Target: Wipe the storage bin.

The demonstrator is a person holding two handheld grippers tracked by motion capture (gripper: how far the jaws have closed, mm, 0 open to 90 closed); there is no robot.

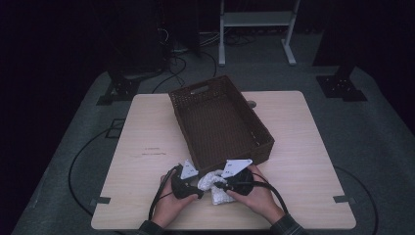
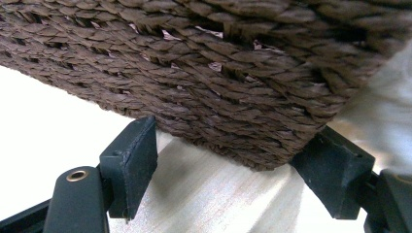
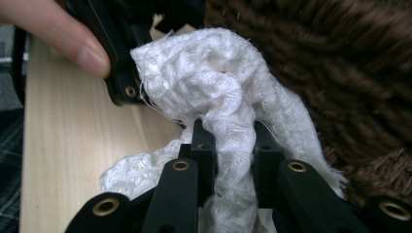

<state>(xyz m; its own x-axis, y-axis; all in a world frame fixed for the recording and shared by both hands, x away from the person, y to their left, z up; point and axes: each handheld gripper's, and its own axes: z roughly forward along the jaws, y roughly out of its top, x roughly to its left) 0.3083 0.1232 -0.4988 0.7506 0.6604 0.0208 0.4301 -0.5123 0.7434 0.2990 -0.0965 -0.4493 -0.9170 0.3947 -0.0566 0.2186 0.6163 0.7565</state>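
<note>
Here, a pale wooden worktop (image 1: 147, 127) is seen from the high view, standing on a grey floor (image 1: 381, 147) with dark cables trailing across it. On the worktop a dark brown woven basket (image 1: 220, 120) is set at a slant, its near corner pointing toward the person's side; its inside is seen as bare weave. Just in front of that near corner a crumpled white cloth (image 1: 214, 188) is found, lying on the worktop between the two grippers and close against the basket's wall. The left gripper (image 1: 188, 183) is held in the person's left hand (image 1: 169, 205) just beside the cloth, and the right gripper (image 1: 235, 181) is held in the right hand (image 1: 259, 198) at the cloth's other side, each topped by a grey three-cornered plate. In the left gripper view the fingers (image 2: 131, 165) are seen well apart, with the basket's lower corner (image 2: 233, 97) close ahead of them and nothing pinched between them; a strip of the worktop (image 2: 214, 194) is seen beneath, and a blur of the white cloth (image 2: 384, 107) is caught at the right edge. In the right gripper view the fingers (image 3: 204, 145) are drawn together and clamped on a twisted fold of the cloth (image 3: 214, 87), which is bunched up above them against the brown weave (image 3: 350, 73), while a fingertip of the other hand (image 3: 82, 53) is seen resting on the left gripper's black body.
</note>
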